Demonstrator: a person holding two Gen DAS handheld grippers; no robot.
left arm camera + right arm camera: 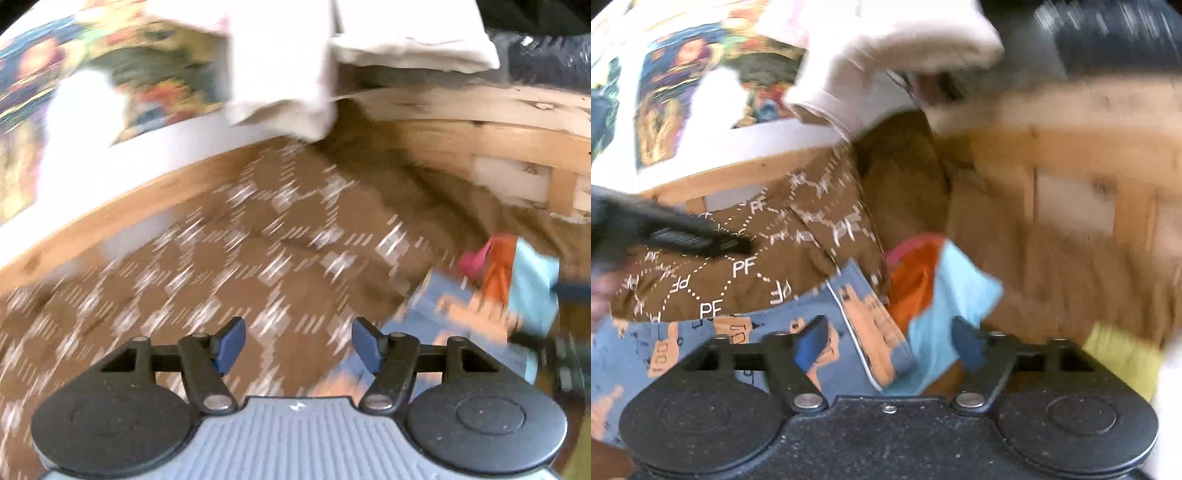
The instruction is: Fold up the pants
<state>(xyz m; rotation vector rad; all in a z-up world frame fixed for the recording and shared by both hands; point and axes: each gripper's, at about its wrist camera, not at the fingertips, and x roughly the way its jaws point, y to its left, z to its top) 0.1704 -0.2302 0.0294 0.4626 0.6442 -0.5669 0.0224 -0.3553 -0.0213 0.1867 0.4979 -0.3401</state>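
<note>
Left wrist view puts your left gripper (298, 345) over the brown pants (236, 258), the ones with the white pattern, spread on a surface with a wooden frame (461, 122) behind; its jaws stand wide apart with nothing between them. The picture is blurred. Right wrist view shows your right gripper (890, 345) with its jaws open too, over a blue printed garment (713, 350) and a light blue cloth (945, 317) just beside an orange one (910, 284). The brown pants (738, 266) lie beyond, marked "PF". White cloth (886, 48) hangs above.
</note>
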